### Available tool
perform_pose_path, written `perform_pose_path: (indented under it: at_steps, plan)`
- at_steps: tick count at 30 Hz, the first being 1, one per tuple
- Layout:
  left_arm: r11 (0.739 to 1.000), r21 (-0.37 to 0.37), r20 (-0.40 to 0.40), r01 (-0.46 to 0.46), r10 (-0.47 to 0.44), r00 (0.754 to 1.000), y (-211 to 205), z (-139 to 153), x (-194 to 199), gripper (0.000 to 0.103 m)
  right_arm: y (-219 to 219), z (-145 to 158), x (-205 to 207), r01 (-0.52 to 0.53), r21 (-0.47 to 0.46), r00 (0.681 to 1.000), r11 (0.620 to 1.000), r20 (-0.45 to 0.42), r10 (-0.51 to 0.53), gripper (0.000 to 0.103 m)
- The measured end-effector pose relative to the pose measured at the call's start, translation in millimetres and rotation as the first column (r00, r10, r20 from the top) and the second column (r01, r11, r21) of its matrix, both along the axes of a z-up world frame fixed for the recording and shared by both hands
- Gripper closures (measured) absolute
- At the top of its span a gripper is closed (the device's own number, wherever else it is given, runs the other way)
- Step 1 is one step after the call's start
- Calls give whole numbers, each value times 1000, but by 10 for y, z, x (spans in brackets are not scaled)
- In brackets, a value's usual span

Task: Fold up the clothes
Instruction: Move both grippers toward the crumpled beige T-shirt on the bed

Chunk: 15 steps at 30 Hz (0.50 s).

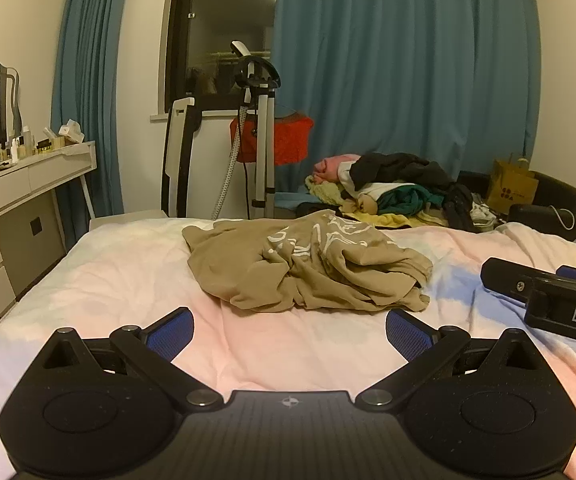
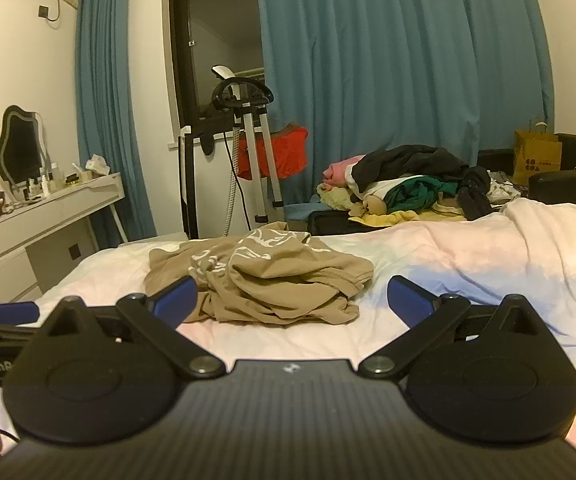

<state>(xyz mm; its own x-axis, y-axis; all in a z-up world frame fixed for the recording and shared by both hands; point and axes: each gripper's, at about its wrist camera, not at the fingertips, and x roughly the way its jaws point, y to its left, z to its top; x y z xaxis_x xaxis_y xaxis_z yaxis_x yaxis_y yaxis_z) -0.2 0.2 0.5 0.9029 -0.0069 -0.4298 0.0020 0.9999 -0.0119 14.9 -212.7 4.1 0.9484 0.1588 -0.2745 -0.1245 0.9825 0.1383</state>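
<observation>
A crumpled tan shirt with white print (image 1: 308,266) lies in a heap on the pink-and-white bed sheet (image 1: 128,276); it also shows in the right wrist view (image 2: 264,280). My left gripper (image 1: 290,330) is open and empty, hovering over the sheet just short of the shirt's near edge. My right gripper (image 2: 292,302) is open and empty, close to the shirt's near right side. The right gripper also shows at the right edge of the left wrist view (image 1: 548,288). The left gripper shows at the left edge of the right wrist view (image 2: 4,314).
A pile of mixed clothes (image 1: 392,188) lies beyond the bed's far edge. A garment steamer stand (image 1: 256,128) with a red garment stands by the window. A white dressing table (image 1: 28,176) with bottles and a mirror is at left. Blue curtains hang behind.
</observation>
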Motion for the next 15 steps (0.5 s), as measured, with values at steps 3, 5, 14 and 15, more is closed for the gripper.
perform_pose_path:
  at_steps: [3,5,14,15]
  plan:
    - [1000,2,2,0,0,1000,5,15,-6,0,-28,16,4,0,4,1000,1000,1,0,0]
    - [1000,3,3,0,0,1000,8,24,-10,0,-46,27,6,0,7,1000,1000,2,0,0]
    - [1000,2,3,-3,3,1000,45,78,-21,0,-79,63,21,3,5,1000,1000,2,-3,0]
    - [1000,2,2,-2,2,1000,45,86,-20,0,-83,67,22,3,3,1000,1000,2,-3,0]
